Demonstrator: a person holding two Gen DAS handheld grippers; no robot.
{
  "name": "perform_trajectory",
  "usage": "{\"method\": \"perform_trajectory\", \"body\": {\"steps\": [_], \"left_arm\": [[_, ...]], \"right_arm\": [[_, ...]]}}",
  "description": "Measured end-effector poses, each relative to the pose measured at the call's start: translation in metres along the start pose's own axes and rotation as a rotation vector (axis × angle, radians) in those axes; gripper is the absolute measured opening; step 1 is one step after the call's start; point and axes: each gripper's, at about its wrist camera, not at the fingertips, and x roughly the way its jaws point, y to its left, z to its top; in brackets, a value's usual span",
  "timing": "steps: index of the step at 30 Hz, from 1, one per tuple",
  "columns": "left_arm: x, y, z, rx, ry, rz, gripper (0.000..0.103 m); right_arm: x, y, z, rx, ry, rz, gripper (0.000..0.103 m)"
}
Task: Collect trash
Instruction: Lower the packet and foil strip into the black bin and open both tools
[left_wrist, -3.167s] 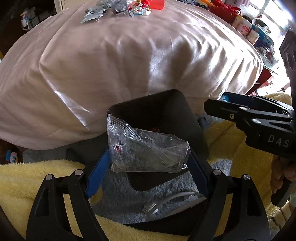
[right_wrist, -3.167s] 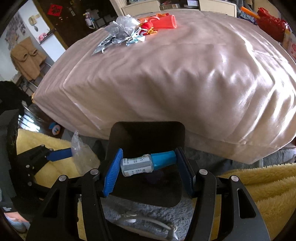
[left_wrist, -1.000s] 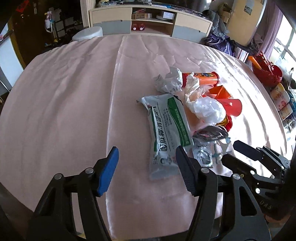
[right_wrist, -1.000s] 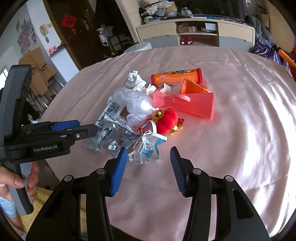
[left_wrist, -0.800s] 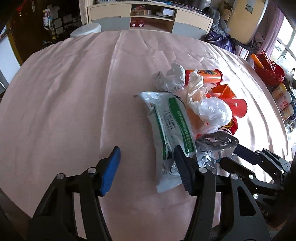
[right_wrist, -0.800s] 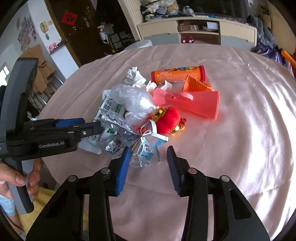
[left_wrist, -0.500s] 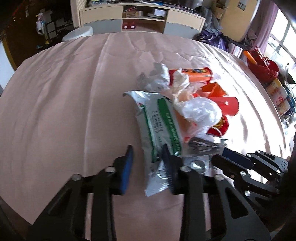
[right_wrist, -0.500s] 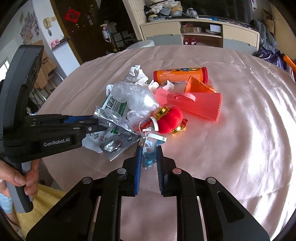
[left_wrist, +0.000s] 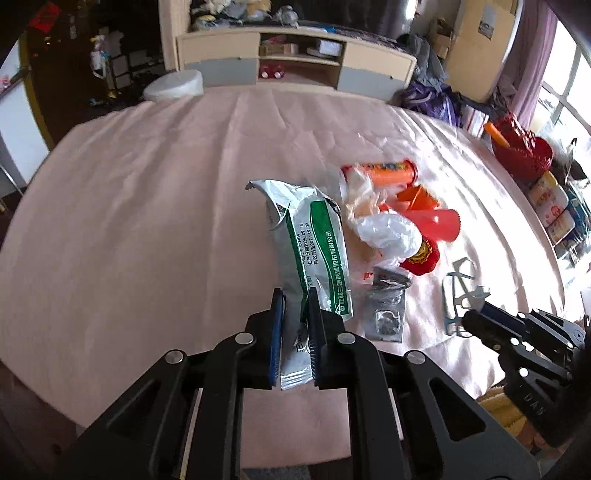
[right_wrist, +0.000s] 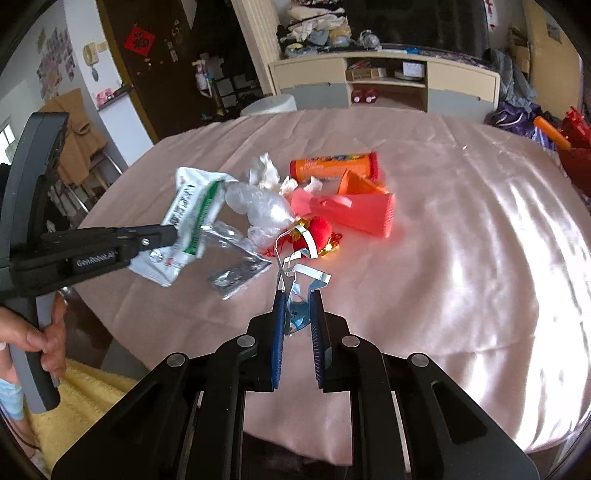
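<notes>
My left gripper (left_wrist: 295, 295) is still closing, and its blue pads press on the lower end of a green-and-white foil packet (left_wrist: 317, 236), which is lifted and tilted above the pink tablecloth. The right wrist view shows that packet (right_wrist: 192, 218) hanging at the left gripper (right_wrist: 170, 232). My right gripper (right_wrist: 297, 295) is shut on a blue-and-white plastic scrap (right_wrist: 314, 275), raised off the cloth. On the cloth lie a silver wrapper (right_wrist: 236, 273), a clear plastic bag (right_wrist: 262, 208), crumpled tissue, a red ornament (right_wrist: 317, 229), a pink paper bag (right_wrist: 354, 210) and an orange tube (right_wrist: 332, 166).
The round table (right_wrist: 461, 240) has a shiny pink cloth, with its edge just below both grippers. A yellow blanket (right_wrist: 81, 398) lies below the table at the left. A low cabinet (left_wrist: 295, 62) stands beyond the table, and a red basket (left_wrist: 524, 151) at the far right.
Both grippers went from open over the pile to closed. The left now pinches the green-and-white packet, the right the blue-and-white scrap, and both items have come up off the cloth.
</notes>
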Motion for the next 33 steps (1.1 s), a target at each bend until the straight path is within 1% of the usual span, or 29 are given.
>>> {"method": "perform_trajectory", "body": {"steps": [3, 7, 12, 15, 19, 24, 28, 30, 33], "left_arm": [[-0.023, -0.001, -0.006, 0.004, -0.035, 0.012, 0.011], [-0.053, -0.007, -0.025, 0.02, -0.068, 0.0, 0.011], [-0.079, -0.015, -0.055, 0.032, -0.085, -0.023, 0.011], [-0.089, -0.019, -0.075, 0.043, -0.082, -0.039, 0.011], [-0.092, -0.023, -0.104, 0.055, -0.051, -0.057, 0.011], [-0.084, -0.03, -0.143, 0.064, 0.012, -0.074, 0.011], [-0.074, -0.035, -0.171, 0.059, 0.067, -0.108, 0.011], [-0.064, -0.041, -0.183, 0.048, 0.109, -0.133, 0.011], [-0.048, -0.044, -0.2, 0.042, 0.156, -0.145, 0.011]], "right_arm": [[-0.015, 0.002, -0.002, 0.002, -0.018, 0.001, 0.015], [-0.038, 0.007, -0.01, 0.0, -0.044, 0.001, 0.015], [-0.058, 0.012, -0.031, 0.003, -0.041, -0.002, 0.015], [-0.065, 0.014, -0.046, 0.007, -0.03, -0.002, 0.015], [-0.07, 0.014, -0.069, 0.016, 0.0, 0.006, 0.015], [-0.071, 0.015, -0.095, 0.025, 0.043, 0.018, 0.015], [-0.068, 0.017, -0.112, 0.027, 0.076, 0.018, 0.015], [-0.064, 0.017, -0.12, 0.037, 0.094, 0.024, 0.015], [-0.053, 0.014, -0.136, 0.057, 0.139, 0.019, 0.015]]}}
